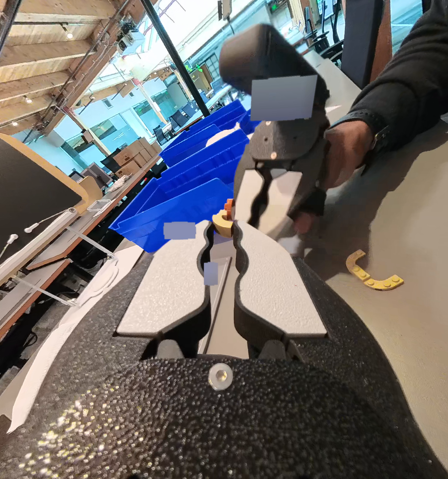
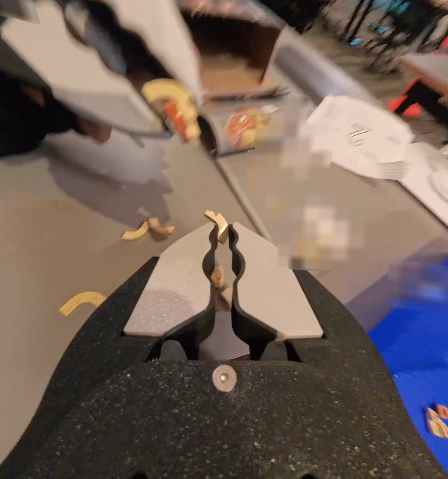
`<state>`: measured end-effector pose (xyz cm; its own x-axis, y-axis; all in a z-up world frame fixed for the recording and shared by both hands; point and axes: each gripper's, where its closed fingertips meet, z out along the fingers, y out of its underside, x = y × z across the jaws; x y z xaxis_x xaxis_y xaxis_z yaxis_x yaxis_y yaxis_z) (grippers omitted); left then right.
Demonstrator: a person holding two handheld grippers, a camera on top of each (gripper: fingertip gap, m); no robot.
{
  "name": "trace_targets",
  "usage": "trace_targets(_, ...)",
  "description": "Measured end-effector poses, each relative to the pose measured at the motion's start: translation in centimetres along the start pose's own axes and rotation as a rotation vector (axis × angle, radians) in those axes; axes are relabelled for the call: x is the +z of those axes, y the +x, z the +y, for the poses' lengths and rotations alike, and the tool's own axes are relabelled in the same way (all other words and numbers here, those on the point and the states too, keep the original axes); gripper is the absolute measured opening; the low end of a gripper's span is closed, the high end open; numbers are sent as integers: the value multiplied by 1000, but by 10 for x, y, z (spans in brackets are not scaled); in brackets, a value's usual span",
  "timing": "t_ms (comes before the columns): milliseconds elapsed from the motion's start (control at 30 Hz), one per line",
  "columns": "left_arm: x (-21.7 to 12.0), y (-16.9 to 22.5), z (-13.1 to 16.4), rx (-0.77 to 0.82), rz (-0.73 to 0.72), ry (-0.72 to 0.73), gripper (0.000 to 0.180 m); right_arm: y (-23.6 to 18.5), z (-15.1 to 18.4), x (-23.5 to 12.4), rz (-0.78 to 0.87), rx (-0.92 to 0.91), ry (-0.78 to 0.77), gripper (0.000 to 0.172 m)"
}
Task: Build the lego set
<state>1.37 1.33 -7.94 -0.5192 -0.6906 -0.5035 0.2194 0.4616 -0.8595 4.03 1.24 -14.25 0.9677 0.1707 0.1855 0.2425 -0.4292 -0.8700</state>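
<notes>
My left gripper (image 1: 223, 229) is shut on a tan curved brick (image 1: 222, 226) at its fingertips, and an orange brick (image 1: 228, 206) is stuck on top of it. The same assembly (image 2: 176, 108) shows at the upper left of the right wrist view, held above the table. My right gripper (image 2: 222, 229) is shut on a thin gold curved plate (image 2: 219, 225), which sticks up from the fingertips. In the left wrist view the right gripper (image 1: 254, 220) is close behind the left one's tips, held by a hand (image 1: 347, 155).
Blue bins (image 1: 181, 207) stand behind the grippers, and one shows at the right (image 2: 425, 350). Loose gold curved plates lie on the grey table (image 1: 399, 363): one in the left wrist view (image 1: 373, 276), others in the right wrist view (image 2: 147, 229) (image 2: 81, 302). White papers (image 2: 360, 134) lie far right. Across from one pair of fingers to the other is roughly 7 cm.
</notes>
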Motion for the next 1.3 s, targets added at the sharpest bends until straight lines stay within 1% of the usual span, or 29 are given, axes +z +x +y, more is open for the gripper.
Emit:
trace_targets(100, 3, 0, 0, 27, -31, 8, 14, 19, -25, -20, 107, 17, 141, 7)
trace_targets(167, 6, 1, -2, 93, -64, 6, 14, 24, -36, -31, 152, 1, 213, 7)
trace_targets(267, 7, 1, -7, 182, -116, 17, 14, 21, -50, -42, 172, -31, 297, 7)
trace_targets(400, 5, -1, -16, 249, -173, 44, 14, 14, -62, -52, 170, -61, 382, 7)
trace_targets(733, 4, 2, -30, 416, -270, 59, 14, 1, -77, -64, 289, -225, 455, 7)
trace_targets(900, 2, 2, -39, 486, -323, 69, 13, -2, -80, -67, 341, -286, 467, 7)
trace_targets(1200, -1, 1, -47, 618, -393, 51, 13, -7, -89, -76, 419, -362, 517, 7)
trace_targets(1300, -1, 2, -49, 688, -415, 23, 13, -7, -90, -77, 437, -373, 522, 7)
